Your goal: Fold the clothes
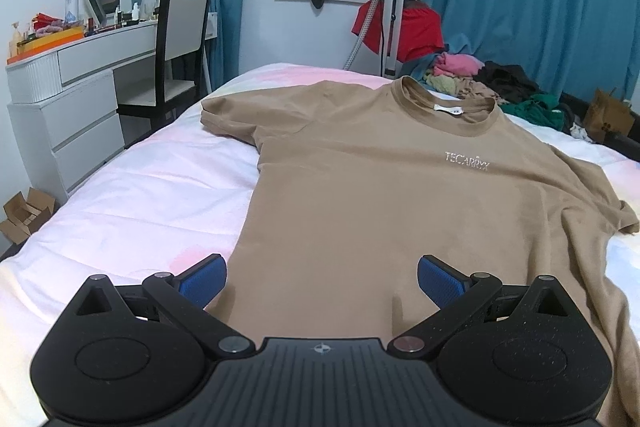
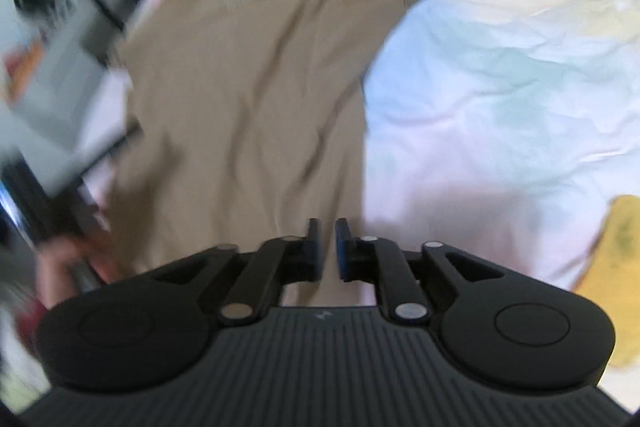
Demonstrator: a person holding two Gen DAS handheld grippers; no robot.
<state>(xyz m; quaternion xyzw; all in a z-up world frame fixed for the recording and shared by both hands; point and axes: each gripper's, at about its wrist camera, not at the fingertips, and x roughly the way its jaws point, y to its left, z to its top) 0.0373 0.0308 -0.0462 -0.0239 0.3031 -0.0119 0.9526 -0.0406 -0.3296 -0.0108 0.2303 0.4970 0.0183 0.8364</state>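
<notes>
Tan T-shirt [image 1: 380,195] lies face up and spread flat on the pale bedsheet [image 1: 132,203], collar away from the cameras, hem at the near edge. Left gripper [image 1: 322,281] hangs over the hem with jaws wide and nothing between them; right gripper [image 2: 328,247] shows a narrow gap, apparently empty, by the shirt's right side seam, in a motion-blurred view. Risk: so narrow a gap may pinch only the top layer or miss the edge, and one-sided pulling would skew the fold and wrinkle the body.

Matt tan cotton T-shirt [image 1: 400,195], crumpled pastel cloth bedsheet [image 1: 140,195]
</notes>
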